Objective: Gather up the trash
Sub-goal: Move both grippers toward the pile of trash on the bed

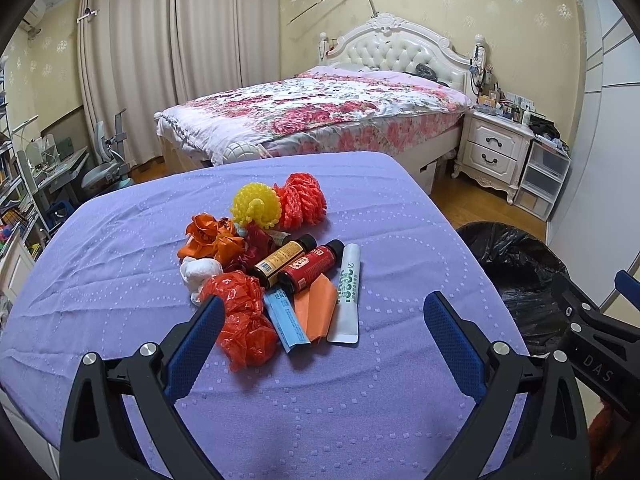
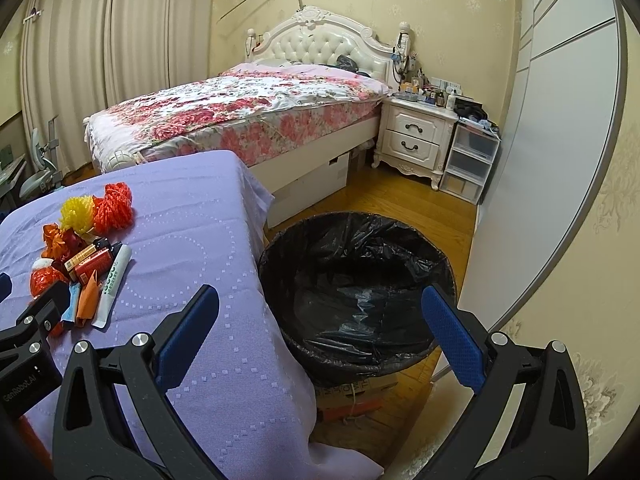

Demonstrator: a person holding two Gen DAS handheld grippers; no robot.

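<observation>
Two grippers' jaws wide apart, bin (image 2: 356,280) base hidden, pile (image 1: 264,264) overlapping

Trash pile (image 1: 272,272) on table (image 1: 120,280); bin (image 2: 356,292) on floor right of table; bed (image 1: 320,116) behind.

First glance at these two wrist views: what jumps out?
A bright heap of red, orange and yellow trash sits mid-way on the lilac tablecloth-covered table. Beside the table's right edge, on the wooden floor, stands a round bin lined with a black plastic bag, seemingly empty. The open left tongs frame the heap, and the open right tongs point at the bin.
</observation>
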